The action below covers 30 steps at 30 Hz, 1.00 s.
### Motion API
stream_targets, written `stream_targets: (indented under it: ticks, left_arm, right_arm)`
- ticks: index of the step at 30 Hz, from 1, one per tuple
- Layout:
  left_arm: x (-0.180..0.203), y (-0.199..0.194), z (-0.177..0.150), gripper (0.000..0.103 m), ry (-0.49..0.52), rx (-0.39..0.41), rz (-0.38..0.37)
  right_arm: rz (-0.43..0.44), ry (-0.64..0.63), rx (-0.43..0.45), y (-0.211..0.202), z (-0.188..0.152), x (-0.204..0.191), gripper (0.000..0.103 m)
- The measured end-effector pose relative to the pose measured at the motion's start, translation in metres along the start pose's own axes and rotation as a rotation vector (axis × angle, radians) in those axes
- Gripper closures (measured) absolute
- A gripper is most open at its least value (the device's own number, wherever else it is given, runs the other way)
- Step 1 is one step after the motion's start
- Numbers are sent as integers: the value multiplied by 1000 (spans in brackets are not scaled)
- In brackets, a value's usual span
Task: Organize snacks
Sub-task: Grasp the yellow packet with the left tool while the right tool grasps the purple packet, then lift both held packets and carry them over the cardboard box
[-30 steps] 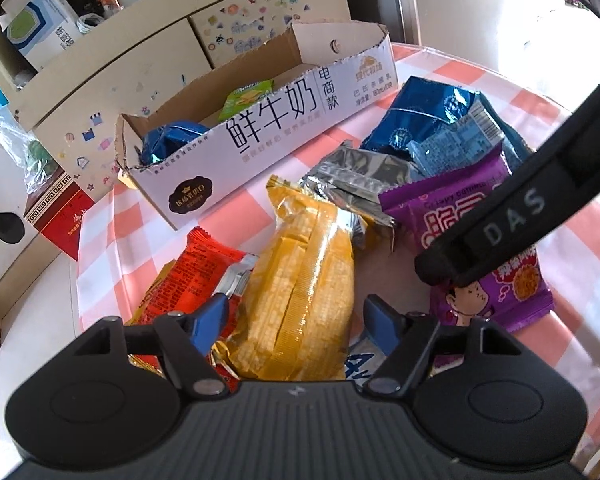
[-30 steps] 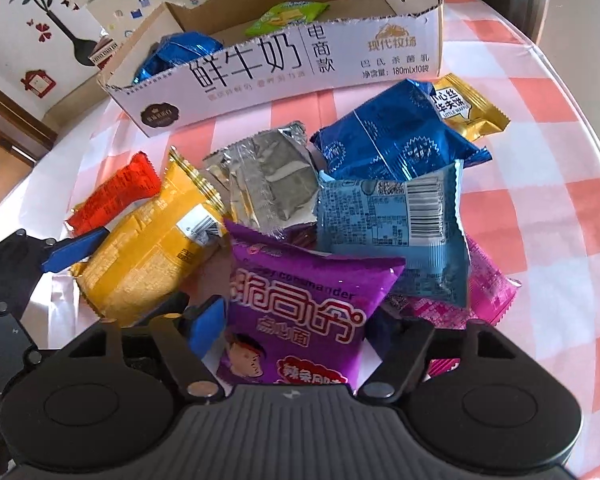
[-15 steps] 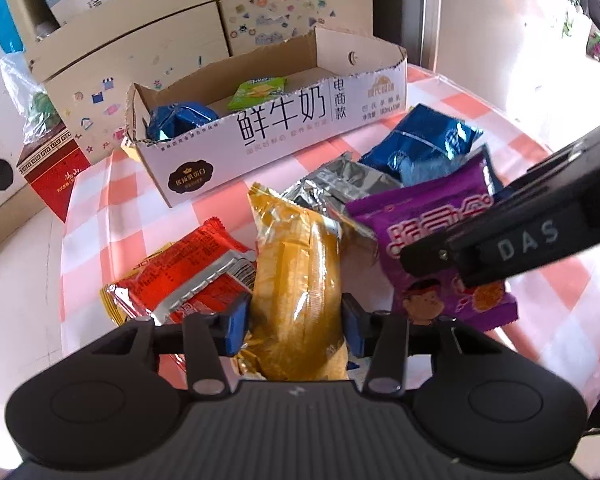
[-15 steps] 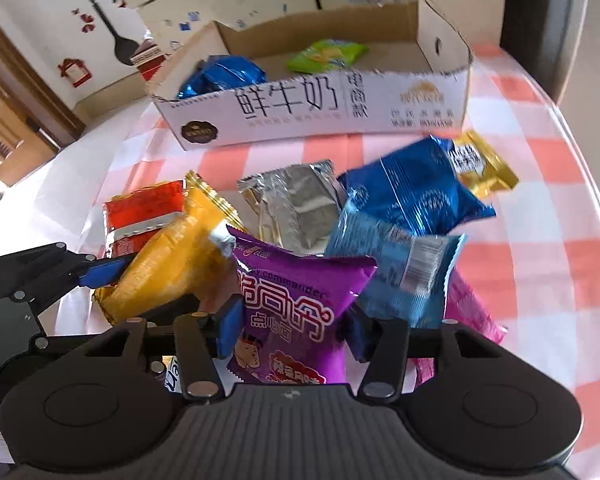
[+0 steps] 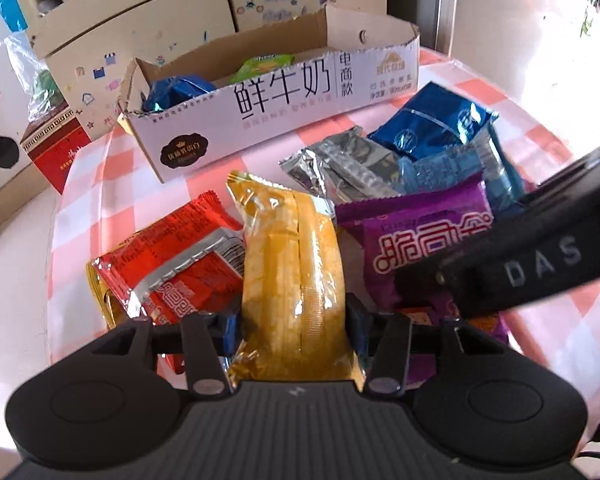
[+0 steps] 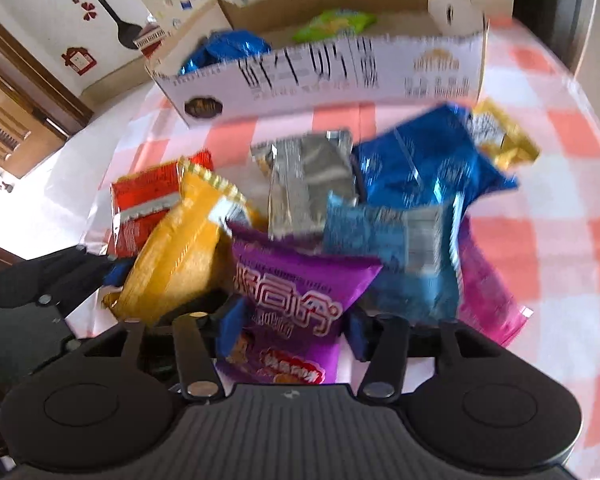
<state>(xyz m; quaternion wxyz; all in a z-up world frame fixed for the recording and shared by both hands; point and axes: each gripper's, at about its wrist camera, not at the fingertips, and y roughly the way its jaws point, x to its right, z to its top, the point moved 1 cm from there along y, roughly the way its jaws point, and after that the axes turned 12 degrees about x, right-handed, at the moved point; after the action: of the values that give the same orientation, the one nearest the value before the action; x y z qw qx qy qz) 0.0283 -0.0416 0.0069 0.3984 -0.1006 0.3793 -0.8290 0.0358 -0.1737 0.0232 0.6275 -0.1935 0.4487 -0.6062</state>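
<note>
Left tongs are clamped on the yellow packet, blue pads pressing both its sides near the lower end. Right tongs grip the purple packet the same way, pinched at its bottom half. From the left wrist view the yellow packet stands at 6 o'clock in the pile, the purple one just beside it at 3 o'clock, with the right tool's black arm crossing over its corner.

The red packet lies at 9 o'clock of the yellow one, touching it. A silver packet sits at 12 o'clock of the pile, and a dark blue packet is at 2 o'clock, overlapping a light blue packet. A gold packet peeks out at the far right, and a pink packet lies under the light blue one.

Across the checked desk, at 12 o'clock, the cardboard box stands open, holding a blue bag on its left and a green bag toward the middle. The right wrist view is blurred.
</note>
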Motion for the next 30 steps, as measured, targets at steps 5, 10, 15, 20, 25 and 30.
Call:
stream_targets:
  ticks: [5,10,15,20,25,30]
  left_arm:
    - [-1,-3,-1,58,-27,0,12]
    - [-4,-14,-1,60,-55,15,27]
    - [-8,-25,1,60,-94,41,43]
    - [-13,-31,4,61,-146,63,57]
    - [-15,-39,10,61,-180,92,50]
    - [-19,-44,16,61,-201,113,66]
  right_arm:
    - [13,-9,17,-6,0,-2,54]
    - [48,-36,67,-20,5,-6,68]
    - [67,-77,102,-29,6,-12,73]
    - [85,-135,162,-39,12,-20,76]
    - [102,-168,211,-50,18,-24,77]
    - [106,-177,255,-58,25,-24,77]
